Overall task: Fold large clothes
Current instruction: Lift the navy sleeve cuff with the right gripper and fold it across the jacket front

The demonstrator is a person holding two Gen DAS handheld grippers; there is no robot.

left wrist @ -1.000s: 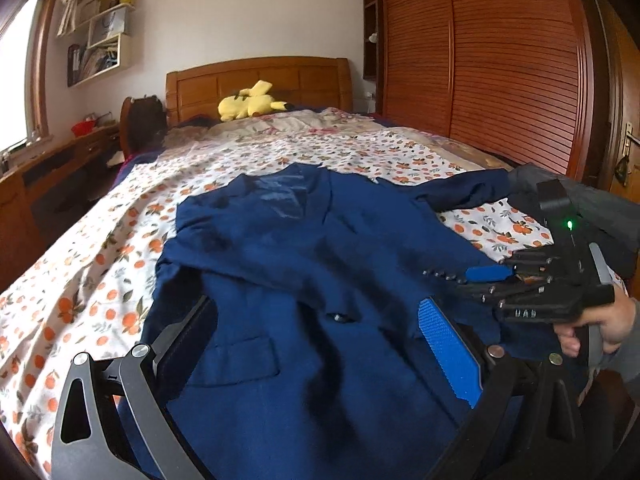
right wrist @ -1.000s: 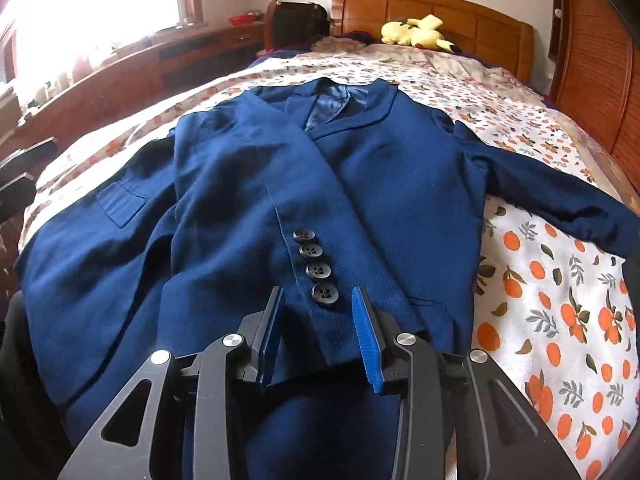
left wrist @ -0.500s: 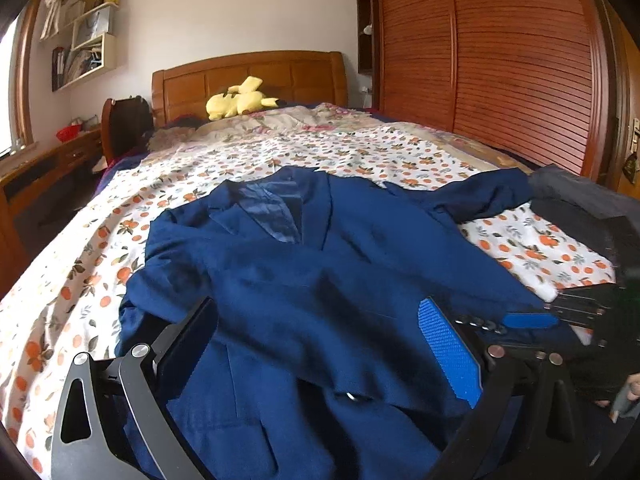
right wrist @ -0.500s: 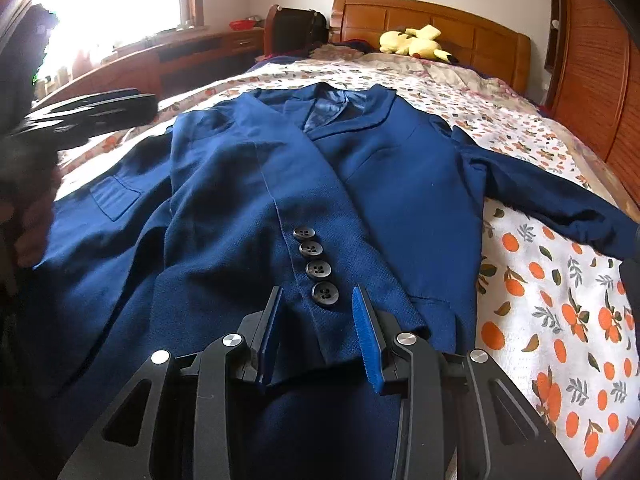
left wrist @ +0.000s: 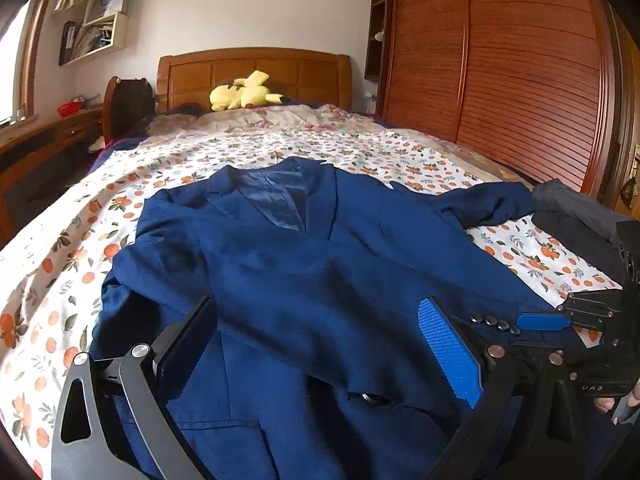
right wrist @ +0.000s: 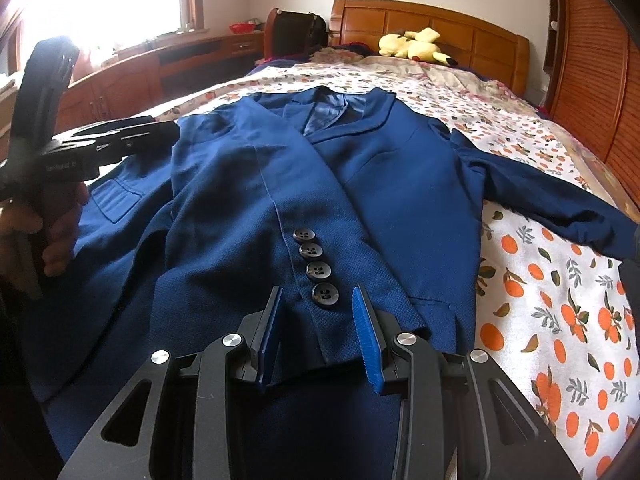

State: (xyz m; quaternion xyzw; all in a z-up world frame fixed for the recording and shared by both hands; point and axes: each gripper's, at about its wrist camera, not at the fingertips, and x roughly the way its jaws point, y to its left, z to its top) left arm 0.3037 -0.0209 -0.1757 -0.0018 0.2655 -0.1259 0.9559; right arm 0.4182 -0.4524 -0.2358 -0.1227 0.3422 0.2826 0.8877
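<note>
Only writing I can make out is small lettering on each hand-held gripper's body, too blurred to read. Navy jacket (right wrist: 248,184) lies face-up on the orange-print bed (right wrist: 560,304), one sleeve folded across its front. My right hand-held gripper (right wrist: 318,332) is pinching that sleeve's buttoned cuff (right wrist: 316,264); my left hand-held gripper (left wrist: 320,344) stands spread wide over the jacket's lower front.

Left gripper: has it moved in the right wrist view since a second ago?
Yes. The left gripper came in from the left edge and now reaches over the jacket, toward the wooden desk side of the bed.
</note>
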